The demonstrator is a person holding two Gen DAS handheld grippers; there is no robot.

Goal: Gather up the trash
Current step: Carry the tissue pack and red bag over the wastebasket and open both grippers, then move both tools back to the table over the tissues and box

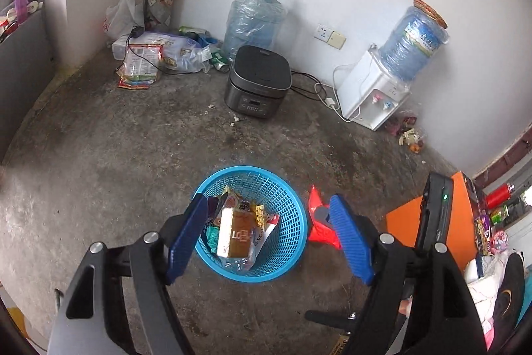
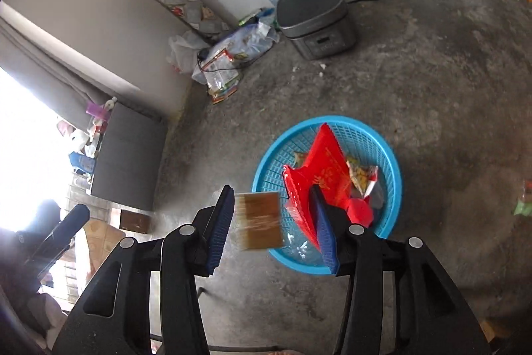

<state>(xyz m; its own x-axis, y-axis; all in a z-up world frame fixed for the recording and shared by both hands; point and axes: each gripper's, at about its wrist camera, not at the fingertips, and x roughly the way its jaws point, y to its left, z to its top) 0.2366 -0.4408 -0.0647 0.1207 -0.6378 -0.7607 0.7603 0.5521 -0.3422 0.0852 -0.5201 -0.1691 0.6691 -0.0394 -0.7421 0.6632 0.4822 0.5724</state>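
Both grippers sit over the blue basket (image 1: pixel 249 222), jaws apart, neither clamped on anything.

Left gripper (image 1: pixel 269 238): wide open. The brown box (image 1: pixel 234 233) looks to be in the basket on top of the wrappers, with clear gaps to both pads.

Right gripper (image 2: pixel 271 228): about half open. The red packet (image 2: pixel 319 182) lies against its right-hand pad and leans over the basket rim, not pinched.

Risks:
- The red packet could catch on that pad and get dragged back out when you pull away. Lift straight up.
- It's half over the rim, so it may tip out onto the floor (image 1: pixel 133 155) instead of in.
- The basket is light; a finger clipping the rim would likely tip it.
- More trash remains: a wrapper pile (image 1: pixel 139 69) in the corner and scraps (image 1: pixel 410 138) by the water dispenser (image 1: pixel 372 92).

View differences:
- The right wrist shows the brown box (image 2: pixel 259 220) blurred between its fingers, by the near rim. Can't tell from that view if it's inside.
- The left wrist settles that, but shows only a bit of the red packet (image 1: pixel 319 218), beside the basket behind its right finger.
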